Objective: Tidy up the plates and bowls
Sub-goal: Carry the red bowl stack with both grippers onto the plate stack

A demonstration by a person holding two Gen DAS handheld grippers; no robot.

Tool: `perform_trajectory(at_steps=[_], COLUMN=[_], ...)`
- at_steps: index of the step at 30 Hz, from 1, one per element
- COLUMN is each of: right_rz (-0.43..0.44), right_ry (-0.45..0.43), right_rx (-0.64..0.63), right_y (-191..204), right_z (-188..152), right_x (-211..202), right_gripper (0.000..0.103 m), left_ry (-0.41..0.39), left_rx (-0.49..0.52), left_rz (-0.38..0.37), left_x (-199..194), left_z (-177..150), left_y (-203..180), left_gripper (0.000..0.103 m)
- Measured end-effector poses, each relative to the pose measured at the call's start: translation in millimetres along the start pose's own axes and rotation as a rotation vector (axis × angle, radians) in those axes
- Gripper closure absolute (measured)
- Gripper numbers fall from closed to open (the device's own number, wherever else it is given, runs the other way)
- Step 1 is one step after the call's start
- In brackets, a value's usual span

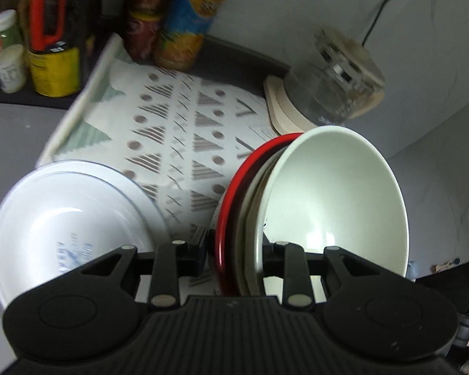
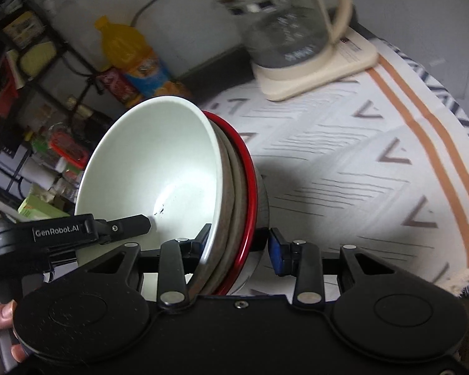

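A nested stack of bowls hangs tilted above the patterned cloth (image 1: 178, 131). It has a pale white bowl (image 1: 334, 193) innermost, a grey bowl (image 1: 250, 218) around it and a red-rimmed bowl (image 1: 231, 206) outermost. My left gripper (image 1: 234, 250) is shut on the stack's rims. From the opposite side, my right gripper (image 2: 239, 247) is shut on the rims of the same stack, with the white bowl (image 2: 159, 162) to its left and the red rim (image 2: 250, 187) between its jaws. One finger of my left gripper (image 2: 134, 222) reaches into the white bowl. A separate white bowl on a plate (image 1: 68, 218) lies at lower left.
A glass kettle (image 1: 331, 78) (image 2: 284, 22) on a cream base stands at the back of the cloth (image 2: 344, 156). Bottles and jars (image 1: 187, 22) (image 2: 131, 50) crowd the back left beside a dark shelf rack (image 2: 31, 72). A hand (image 2: 0, 315) shows at the lower left.
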State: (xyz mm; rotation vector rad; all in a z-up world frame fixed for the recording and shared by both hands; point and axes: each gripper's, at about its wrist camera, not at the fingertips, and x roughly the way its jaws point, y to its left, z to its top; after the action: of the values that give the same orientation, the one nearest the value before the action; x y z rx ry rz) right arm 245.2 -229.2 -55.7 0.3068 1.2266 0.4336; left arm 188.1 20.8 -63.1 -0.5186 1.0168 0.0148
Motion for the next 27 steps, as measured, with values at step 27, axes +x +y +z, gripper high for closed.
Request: perform_trajectory(at_steps=[27], right_rz=[0.056], right_ry=[0.092], right_rx=[-0.114], right_y=[127.9], right_z=[-39.4], right_x=[58.3], right_gripper=[0.067], left_ry=[-0.014], left_rx=[-0.101], left_rz=[0.07], left_x=[-55.5], left_z=[-1.8], left_y=[144.2], left_gripper=[0.075])
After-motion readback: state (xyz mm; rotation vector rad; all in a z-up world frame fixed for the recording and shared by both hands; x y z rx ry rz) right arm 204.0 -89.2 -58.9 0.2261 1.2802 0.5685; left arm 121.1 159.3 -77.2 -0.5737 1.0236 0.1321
